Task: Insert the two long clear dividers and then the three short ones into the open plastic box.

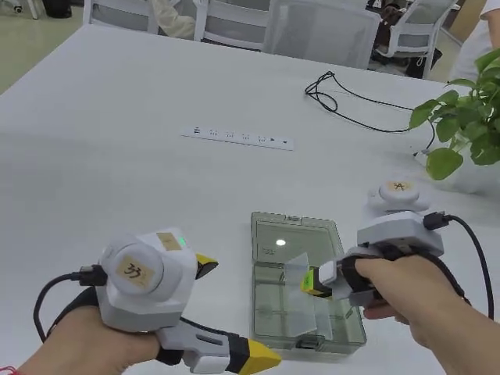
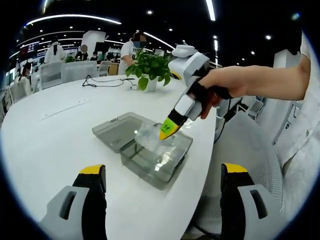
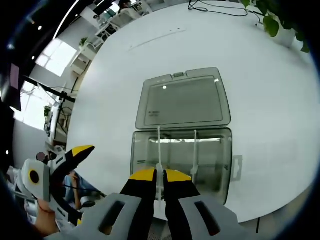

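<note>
The open clear plastic box (image 1: pixel 344 328) lies on the white table, its lid (image 1: pixel 293 234) folded flat behind it. My right gripper (image 1: pixel 312 283) is shut on a long clear divider (image 1: pixel 299 273) and holds it tilted over the box base. In the right gripper view the held divider (image 3: pixel 158 150) is edge-on between the shut jaws (image 3: pixel 158 175), reaching into the base (image 3: pixel 215 160). A second divider (image 3: pixel 195 150) stands in the base beside it. My left gripper (image 1: pixel 234 311) hovers open and holds nothing, left of the box (image 2: pixel 150 165). From there I see the right gripper (image 2: pixel 167 131).
A white power strip (image 1: pixel 238 137) lies mid-table. Behind it to the right are a black cable (image 1: pixel 351 101), a potted plant (image 1: pixel 465 117) and a round white device (image 1: pixel 398 194). Chairs and people sit beyond the far edge. The table's near edge runs just below the box.
</note>
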### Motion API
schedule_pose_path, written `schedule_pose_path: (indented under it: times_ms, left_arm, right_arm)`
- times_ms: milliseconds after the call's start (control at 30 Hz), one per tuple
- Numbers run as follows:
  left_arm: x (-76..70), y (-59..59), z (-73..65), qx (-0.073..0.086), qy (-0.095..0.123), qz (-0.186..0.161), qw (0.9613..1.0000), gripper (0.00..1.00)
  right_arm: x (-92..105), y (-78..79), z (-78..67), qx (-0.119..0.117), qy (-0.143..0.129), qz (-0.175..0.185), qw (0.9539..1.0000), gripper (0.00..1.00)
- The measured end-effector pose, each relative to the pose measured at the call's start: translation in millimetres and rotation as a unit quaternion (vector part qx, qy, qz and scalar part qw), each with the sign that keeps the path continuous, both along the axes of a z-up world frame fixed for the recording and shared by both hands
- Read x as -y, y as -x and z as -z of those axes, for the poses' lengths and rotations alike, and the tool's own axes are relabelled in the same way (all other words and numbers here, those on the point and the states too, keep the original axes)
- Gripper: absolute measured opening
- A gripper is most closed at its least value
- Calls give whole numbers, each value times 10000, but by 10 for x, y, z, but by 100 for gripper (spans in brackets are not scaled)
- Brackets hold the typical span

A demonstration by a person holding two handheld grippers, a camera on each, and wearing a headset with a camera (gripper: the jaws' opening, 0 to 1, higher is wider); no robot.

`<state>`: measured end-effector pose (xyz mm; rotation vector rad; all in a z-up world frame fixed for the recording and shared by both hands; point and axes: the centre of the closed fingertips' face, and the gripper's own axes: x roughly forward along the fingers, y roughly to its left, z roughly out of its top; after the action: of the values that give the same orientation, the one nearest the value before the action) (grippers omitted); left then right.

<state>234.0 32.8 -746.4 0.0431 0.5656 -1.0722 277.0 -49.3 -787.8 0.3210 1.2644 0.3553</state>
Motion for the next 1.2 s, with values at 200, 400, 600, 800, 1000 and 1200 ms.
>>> schedule_pose_path:
  times_ms: [200,400,600,800,1000,1200]
  left_arm:
    - [-6,-10,-1,-15,34,-38,10000,97]
    - [9,-10,-2,-20,57,-28,10000,97]
    - [14,0,3,-39,58,-14,10000,97]
    - [10,7,8,-49,48,-9,10000,97]
    - [14,1,7,-59,50,-16,10000,97]
    - [25,0,5,-61,56,-2,10000,97]
  right_arm:
    - [4,23,-7,30,61,-62,10000,6]
    - [-2,22,8,29,197,-153,9997,6]
    - [4,4,38,41,265,-217,9994,7]
    - [-2,-5,57,77,319,-278,9991,7]
    - [-19,-4,39,120,366,-356,9986,7]
    - [-15,-19,49,139,407,-397,9983,7]
